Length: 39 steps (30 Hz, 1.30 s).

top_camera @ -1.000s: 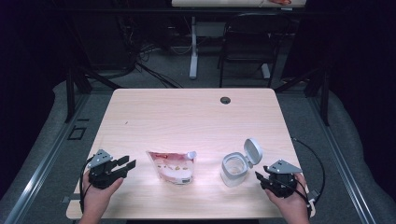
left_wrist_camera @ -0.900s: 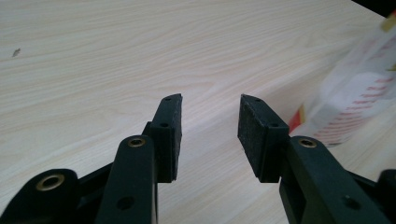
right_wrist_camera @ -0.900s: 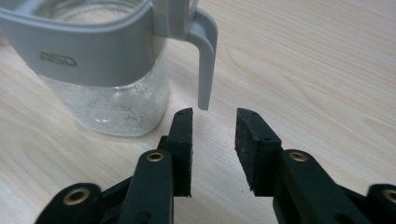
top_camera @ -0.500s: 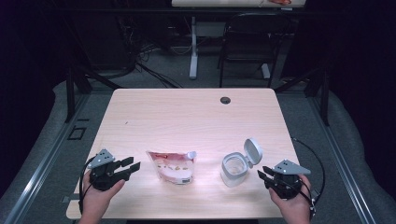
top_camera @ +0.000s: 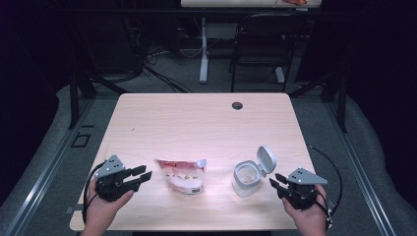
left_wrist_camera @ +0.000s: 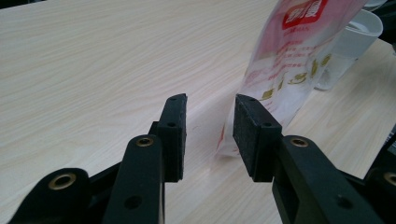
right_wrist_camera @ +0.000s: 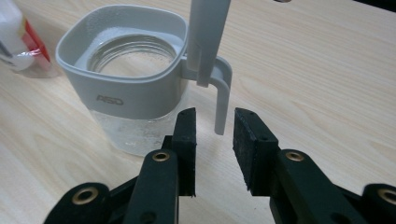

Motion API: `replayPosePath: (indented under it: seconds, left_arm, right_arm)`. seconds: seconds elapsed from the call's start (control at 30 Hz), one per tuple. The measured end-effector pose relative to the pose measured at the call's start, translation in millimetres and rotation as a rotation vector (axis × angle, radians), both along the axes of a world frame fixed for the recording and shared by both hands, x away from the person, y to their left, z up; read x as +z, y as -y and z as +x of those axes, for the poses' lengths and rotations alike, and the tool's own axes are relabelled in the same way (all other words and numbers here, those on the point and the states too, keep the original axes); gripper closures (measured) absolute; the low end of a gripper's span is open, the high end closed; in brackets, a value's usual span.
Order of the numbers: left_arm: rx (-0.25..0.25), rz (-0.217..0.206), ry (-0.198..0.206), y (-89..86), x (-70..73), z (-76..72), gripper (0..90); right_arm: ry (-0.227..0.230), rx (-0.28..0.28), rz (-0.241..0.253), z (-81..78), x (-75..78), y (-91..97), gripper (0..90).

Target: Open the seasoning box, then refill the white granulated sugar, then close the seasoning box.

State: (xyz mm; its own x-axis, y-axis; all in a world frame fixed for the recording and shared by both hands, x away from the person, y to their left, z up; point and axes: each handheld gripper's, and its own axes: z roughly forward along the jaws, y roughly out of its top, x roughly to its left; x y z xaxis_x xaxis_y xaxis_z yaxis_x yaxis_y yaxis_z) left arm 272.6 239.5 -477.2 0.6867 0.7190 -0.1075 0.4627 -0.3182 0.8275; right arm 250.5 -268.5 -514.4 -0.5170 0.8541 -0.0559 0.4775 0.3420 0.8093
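Left gripper (top_camera: 141, 175) closing, empty, beside pouch (top_camera: 183, 174); right gripper (top_camera: 275, 183) spread, near jar (top_camera: 247, 178).

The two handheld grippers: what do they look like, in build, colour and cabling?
Both match. The left gripper and right gripper each have a black body, a grey three-cornered plate on top and a black cable looping behind. Up close, the jaws are black arms with brass-coloured rivets, ending in flat, matte black rectangular pads with small screw holes. The forearms are bare, with no sleeves in sight.
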Motion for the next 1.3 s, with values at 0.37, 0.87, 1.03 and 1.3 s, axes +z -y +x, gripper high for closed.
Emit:
replayPosePath:
  seconds: [0.37, 0.87, 1.03, 1.3]
  left_arm:
    - [-0.028, -0.014, -0.012, 3.3, 9.2, -4.9, 66.6]
    - [-0.065, 0.001, -0.029, 17.9, 22.1, -1.4, 67.2]
    - [-0.085, 0.010, -0.028, 24.0, 26.6, 0.2, 68.4]
    - [-0.078, 0.012, -0.031, 23.7, 30.0, 3.8, 70.5]
  right_arm:
    - [-0.019, 0.029, 0.023, -4.2, 11.5, -2.7, 72.6]
    - [-0.036, 0.108, 0.032, -14.8, 35.7, -17.5, 74.1]
    - [-0.021, 0.125, 0.037, -16.7, 42.3, -23.5, 72.5]
    - [-0.023, 0.153, 0.033, -15.8, 48.0, -34.2, 74.0]
